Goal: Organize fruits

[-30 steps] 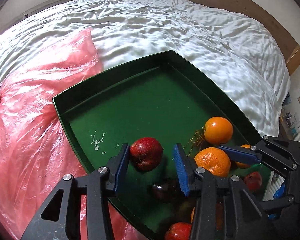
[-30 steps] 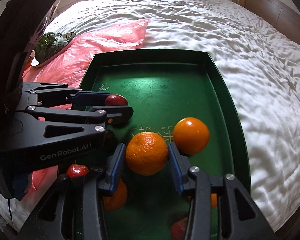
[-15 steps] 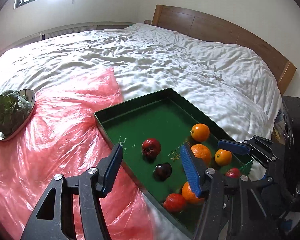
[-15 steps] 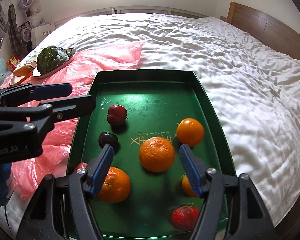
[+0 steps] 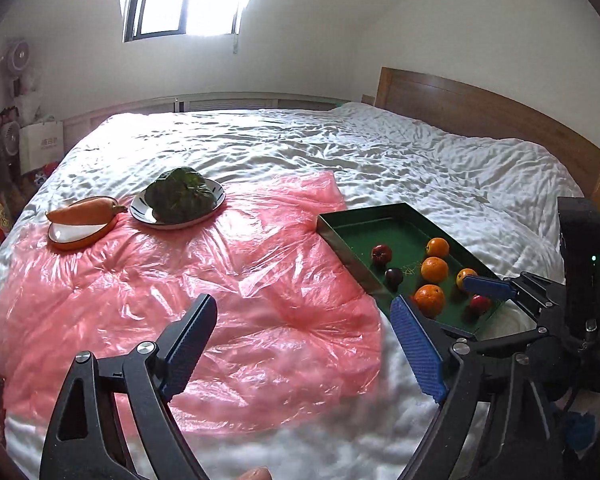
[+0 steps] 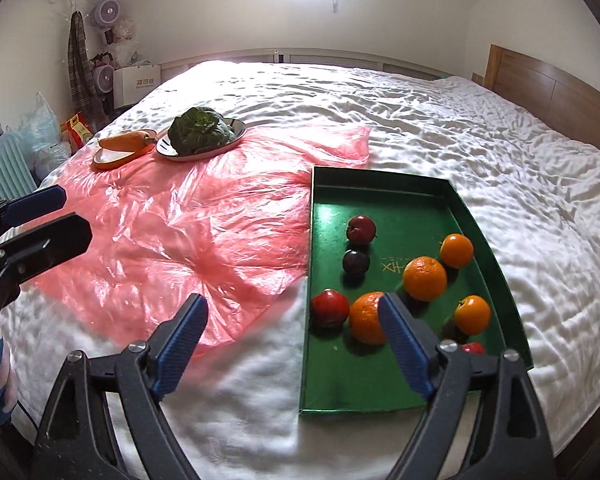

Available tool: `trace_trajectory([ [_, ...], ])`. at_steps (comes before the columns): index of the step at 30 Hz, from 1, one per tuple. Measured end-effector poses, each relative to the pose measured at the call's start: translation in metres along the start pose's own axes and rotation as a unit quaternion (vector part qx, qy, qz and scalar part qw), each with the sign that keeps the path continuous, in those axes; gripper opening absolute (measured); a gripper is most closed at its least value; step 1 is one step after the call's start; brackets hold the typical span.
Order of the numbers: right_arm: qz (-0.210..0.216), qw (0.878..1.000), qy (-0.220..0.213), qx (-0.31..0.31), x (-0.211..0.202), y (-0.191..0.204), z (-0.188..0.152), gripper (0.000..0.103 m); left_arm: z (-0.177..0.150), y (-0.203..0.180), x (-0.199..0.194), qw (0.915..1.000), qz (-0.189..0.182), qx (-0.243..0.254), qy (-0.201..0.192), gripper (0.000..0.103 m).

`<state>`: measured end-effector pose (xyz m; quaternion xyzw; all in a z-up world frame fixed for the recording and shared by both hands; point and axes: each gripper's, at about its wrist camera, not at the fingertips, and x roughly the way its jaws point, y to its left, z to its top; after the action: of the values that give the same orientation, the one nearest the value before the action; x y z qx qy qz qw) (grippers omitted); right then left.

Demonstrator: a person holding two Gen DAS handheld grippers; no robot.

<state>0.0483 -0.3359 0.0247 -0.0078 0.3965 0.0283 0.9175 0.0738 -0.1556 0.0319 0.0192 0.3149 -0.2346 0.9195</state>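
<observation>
Oranges, red apples and a dark plum sit in a shallow green rectangular tray [image 6: 388,396] on a white-quilted bed [image 6: 520,184], at 3 o'clock from a crinkled pink plastic sheet [image 6: 188,232]. The left gripper [image 5: 306,344] and right gripper [image 6: 292,340] both hang above the bed with jaws wide apart, holding nothing.

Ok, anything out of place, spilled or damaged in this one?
Nothing spilled or visibly damaged. All the fruit sits inside the green tray, loosely scattered and unsorted. One oddity: the carrot lies across its small orange dish, overhanging the rim. The pink plastic sheet is crumpled. Both tongs hang open and empty.
</observation>
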Motion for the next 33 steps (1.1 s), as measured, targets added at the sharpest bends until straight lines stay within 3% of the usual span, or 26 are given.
trace_trajectory([
  [8,0.031,0.999,-0.019,-0.021,-0.021,0.057,-0.01,0.103,-0.031,0.029,-0.046,0.9978,0.062,-0.023,0.0,0.089],
  [15,0.039,0.999,-0.027,-0.026,-0.026,0.084,-0.012,0.103,-0.049,0.055,-0.067,0.9938,0.102,-0.045,0.007,0.092],
  [33,0.028,0.999,-0.02,-0.03,-0.021,0.095,-0.026,0.103,-0.071,0.079,-0.064,0.9906,0.114,-0.067,0.034,0.092],
])
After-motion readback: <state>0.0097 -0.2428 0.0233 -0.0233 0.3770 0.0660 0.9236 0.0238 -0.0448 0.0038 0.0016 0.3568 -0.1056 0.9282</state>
